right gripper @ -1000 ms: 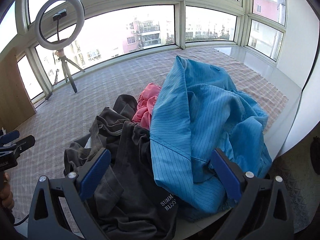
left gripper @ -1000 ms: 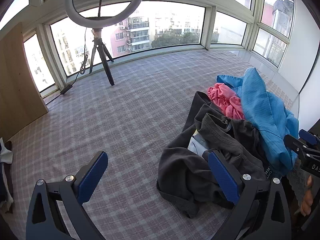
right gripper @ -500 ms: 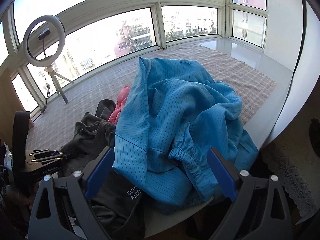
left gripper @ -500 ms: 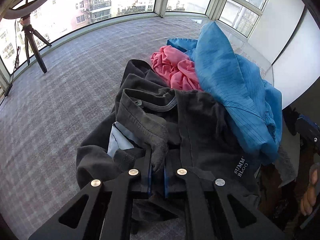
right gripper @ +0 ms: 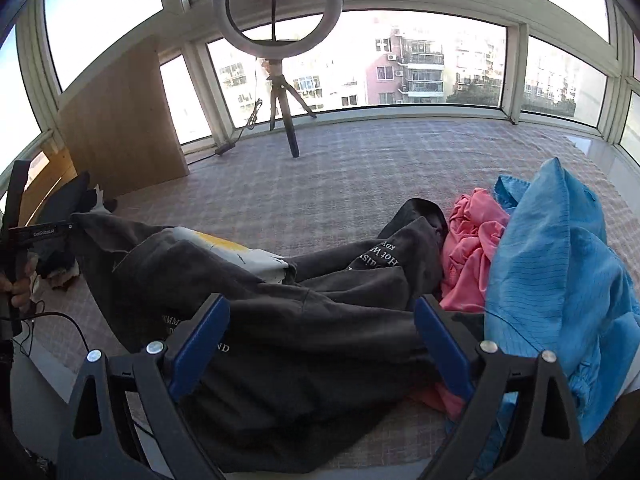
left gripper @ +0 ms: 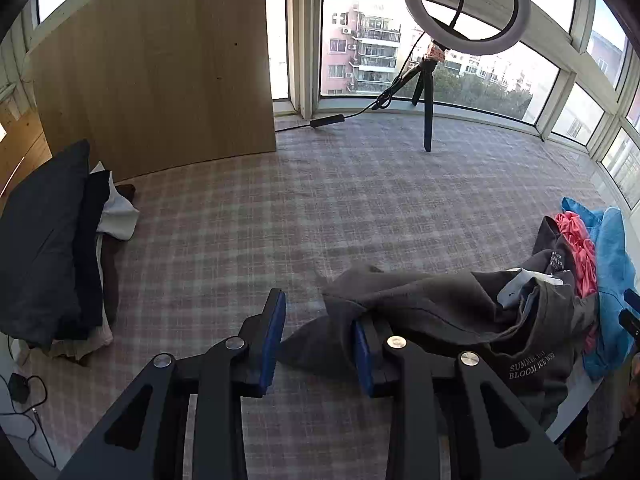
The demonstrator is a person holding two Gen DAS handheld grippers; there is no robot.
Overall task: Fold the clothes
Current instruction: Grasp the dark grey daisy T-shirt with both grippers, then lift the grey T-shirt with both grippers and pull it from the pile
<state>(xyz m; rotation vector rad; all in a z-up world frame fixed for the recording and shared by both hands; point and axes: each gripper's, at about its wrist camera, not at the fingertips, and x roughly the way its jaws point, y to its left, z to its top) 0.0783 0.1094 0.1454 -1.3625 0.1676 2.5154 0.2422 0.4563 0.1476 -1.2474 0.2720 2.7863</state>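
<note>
Left gripper: jaws opening, dark grey garment between them. Right gripper: wide, holding nothing.

Bare checked mat left of clothes pile

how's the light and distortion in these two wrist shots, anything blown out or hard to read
Left wrist view: window bright but buildings readable, fisheye bends the wooden panel, dark grey garment keeps little fold detail. Right wrist view: sky panes blown white, ring light backlit, blue garment and pink garment clear.
</note>
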